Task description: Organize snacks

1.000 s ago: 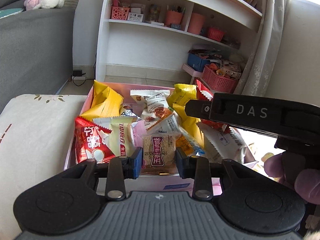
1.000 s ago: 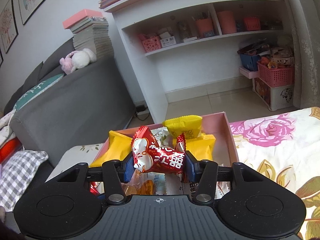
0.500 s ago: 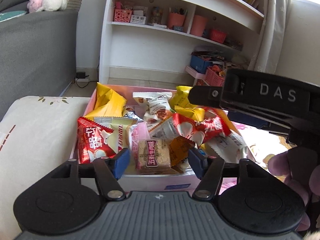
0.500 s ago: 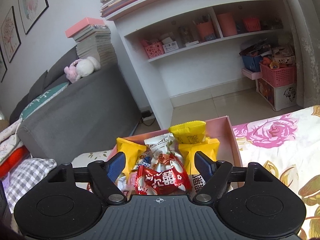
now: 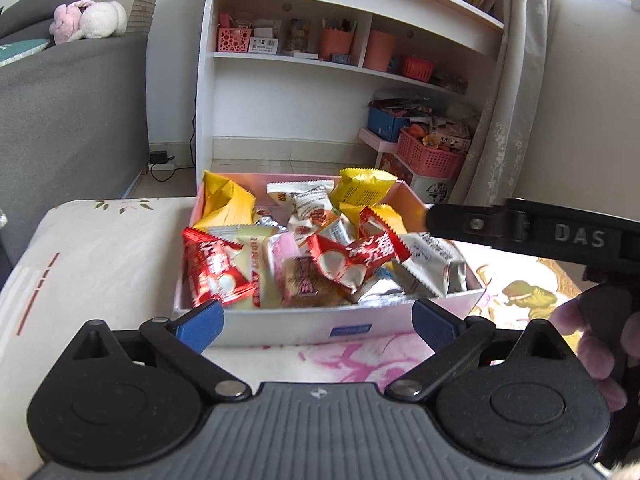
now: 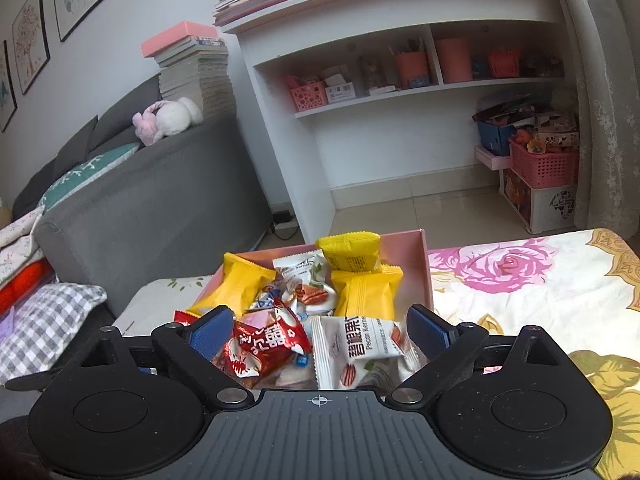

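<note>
Clearly light, crinkly, slippery snack packets (image 5: 348, 258) fill the pink box (image 5: 280, 326); pinch a crimped edge. Both the left gripper (image 5: 316, 322) and right gripper (image 6: 320, 330) have fingers opening, empty.

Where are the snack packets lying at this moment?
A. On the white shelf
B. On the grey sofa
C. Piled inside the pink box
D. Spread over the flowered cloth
C: the snack packets sit heaped inside the pink box, which rests on the flowered cloth; none lie loose on the cloth, and both grippers' fingers stand apart with nothing pinched between them.
</note>
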Tool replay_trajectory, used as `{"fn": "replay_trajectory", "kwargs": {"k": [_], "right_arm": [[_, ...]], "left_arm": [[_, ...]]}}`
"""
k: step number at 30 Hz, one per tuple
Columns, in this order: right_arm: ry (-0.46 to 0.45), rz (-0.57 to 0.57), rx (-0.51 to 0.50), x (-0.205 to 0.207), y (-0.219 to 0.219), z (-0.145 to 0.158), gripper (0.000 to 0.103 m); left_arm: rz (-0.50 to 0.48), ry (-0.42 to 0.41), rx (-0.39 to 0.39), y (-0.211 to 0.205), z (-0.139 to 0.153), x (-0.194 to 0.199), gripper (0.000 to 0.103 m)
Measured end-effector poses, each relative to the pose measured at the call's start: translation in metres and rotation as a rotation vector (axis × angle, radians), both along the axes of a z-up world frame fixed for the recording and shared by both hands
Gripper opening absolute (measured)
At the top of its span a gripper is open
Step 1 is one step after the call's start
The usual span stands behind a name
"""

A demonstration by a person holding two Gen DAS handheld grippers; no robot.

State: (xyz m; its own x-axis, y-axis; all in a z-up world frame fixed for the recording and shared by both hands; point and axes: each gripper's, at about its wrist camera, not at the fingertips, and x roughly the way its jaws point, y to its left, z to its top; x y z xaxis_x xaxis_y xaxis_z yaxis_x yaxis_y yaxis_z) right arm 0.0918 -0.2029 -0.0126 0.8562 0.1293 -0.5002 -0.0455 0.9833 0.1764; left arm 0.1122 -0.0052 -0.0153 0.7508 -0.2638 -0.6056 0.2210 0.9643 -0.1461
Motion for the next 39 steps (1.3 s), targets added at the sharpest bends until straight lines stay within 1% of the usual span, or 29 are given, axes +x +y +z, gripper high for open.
{"fn": "replay_trajectory", "kwargs": {"k": [4, 12, 18, 22, 24, 34, 39], "right_arm": [[0.011, 0.007, -0.038, -0.019, -0.004, 0.002, 0.099], [0.076, -0.017, -0.111, -0.053, 0.000, 0.001, 0.099], [0.145, -0.046, -0.110, -0.073, 0.010, -0.001, 0.099], [0.171, -0.060, -0.128, -0.082, 0.018, -0.002, 0.099], [0.179, -0.066, -0.145, -0.084, 0.023, -0.002, 0.099], [0.225, -0.082, -0.177, -0.083, 0.037, -0.010, 0.099], [0.250, -0.092, -0.172, -0.078, 0.040, -0.015, 0.099]], "left_arm": [[0.035, 0.005, 0.022, 0.008, 0.003, -0.013, 0.103], [0.112, 0.067, 0.077, 0.016, 0.009, -0.035, 0.103], [0.152, 0.101, 0.072, 0.021, 0.013, -0.050, 0.103], [0.168, 0.111, 0.115, 0.017, 0.013, -0.058, 0.103], [0.182, 0.121, 0.141, 0.014, 0.012, -0.060, 0.103], [0.239, 0.162, 0.187, 0.012, 0.009, -0.063, 0.103], [0.241, 0.189, 0.189, 0.012, 0.007, -0.061, 0.103]]}}
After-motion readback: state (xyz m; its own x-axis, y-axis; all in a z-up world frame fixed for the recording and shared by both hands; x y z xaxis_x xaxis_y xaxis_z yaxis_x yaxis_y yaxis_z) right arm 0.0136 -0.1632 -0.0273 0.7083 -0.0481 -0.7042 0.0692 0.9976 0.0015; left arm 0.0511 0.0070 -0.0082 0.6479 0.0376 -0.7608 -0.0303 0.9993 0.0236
